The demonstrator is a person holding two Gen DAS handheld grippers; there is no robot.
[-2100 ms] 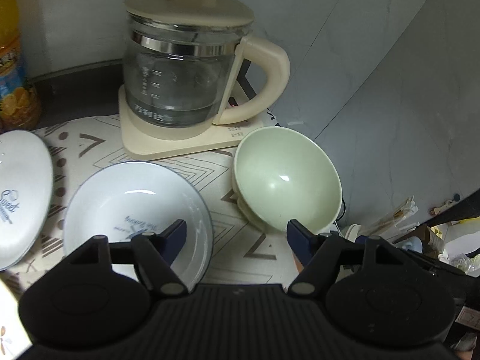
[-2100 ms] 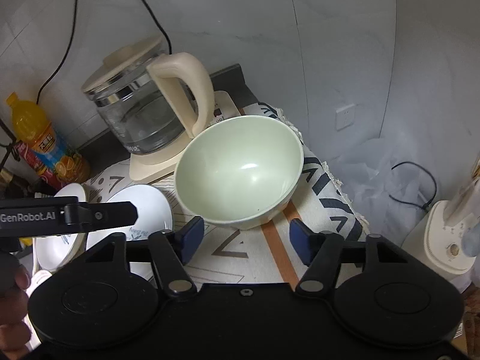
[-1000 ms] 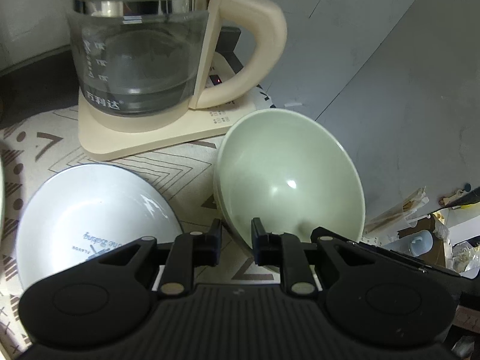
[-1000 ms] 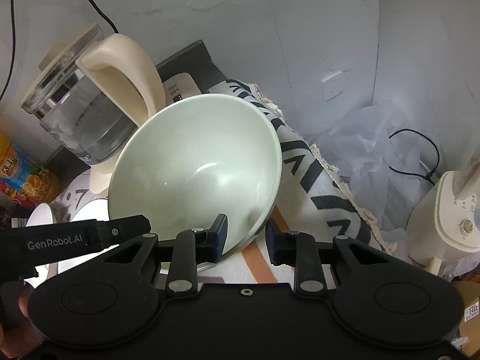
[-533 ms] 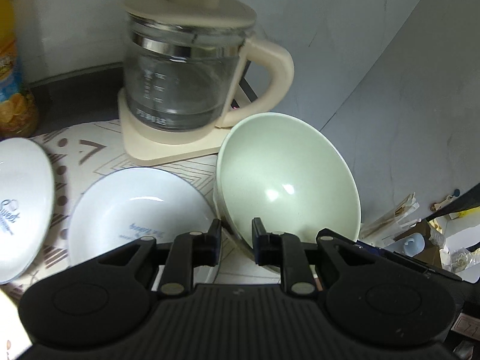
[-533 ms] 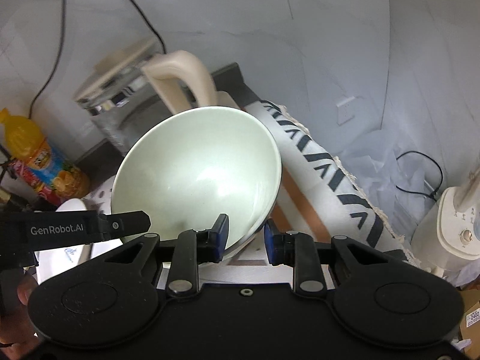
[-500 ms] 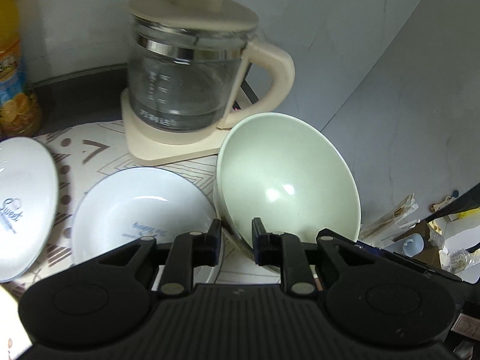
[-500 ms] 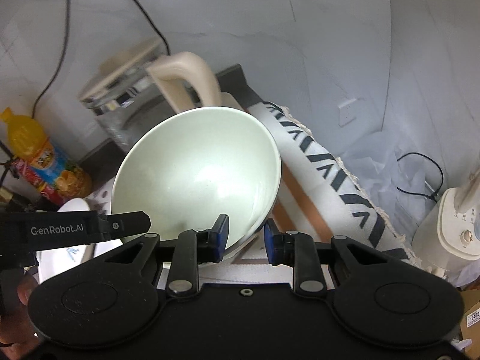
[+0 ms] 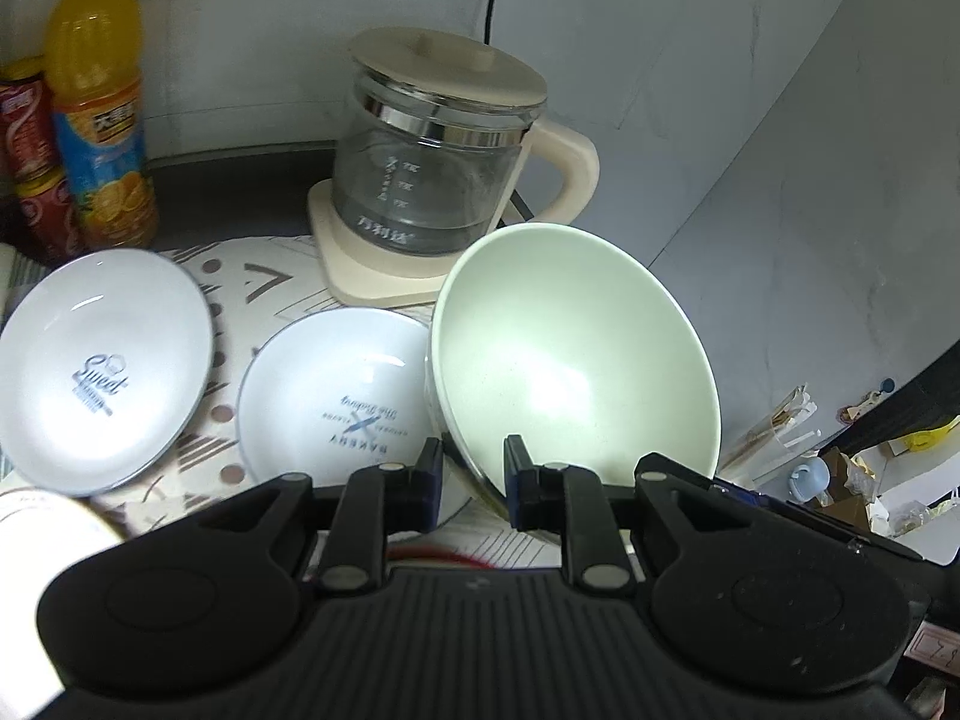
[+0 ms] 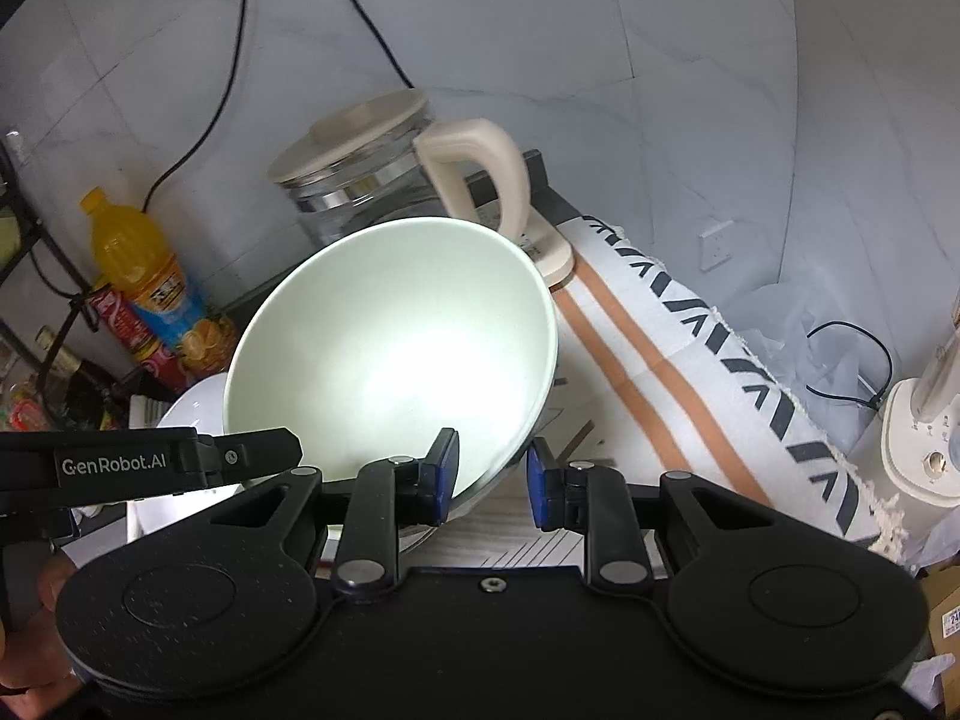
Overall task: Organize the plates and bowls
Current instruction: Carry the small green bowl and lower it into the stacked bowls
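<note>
Both grippers hold one pale green bowl [image 9: 570,360] by its rim, lifted and tilted above the patterned cloth. My left gripper [image 9: 471,483] is shut on the bowl's near rim. My right gripper [image 10: 492,477] is shut on the rim of the same bowl [image 10: 390,348] from the other side. A white plate with blue "Bakery" print [image 9: 336,396] lies just left of the bowl. A second white plate with "Sweet" print [image 9: 102,366] lies further left. The left gripper's body shows in the right wrist view [image 10: 144,462].
A glass kettle with cream lid and handle [image 9: 438,180] stands on its cream base behind the bowl. An orange juice bottle [image 9: 99,102] and red cans [image 9: 30,156] stand at the back left. The cloth's fringed edge [image 10: 780,390] drops off on the right, toward a white appliance [image 10: 924,432].
Both grippers closed on the green bowl's rim about a second ago. Since then they have lifted it and drawn back, so the kettle looks farther away and both plates show.
</note>
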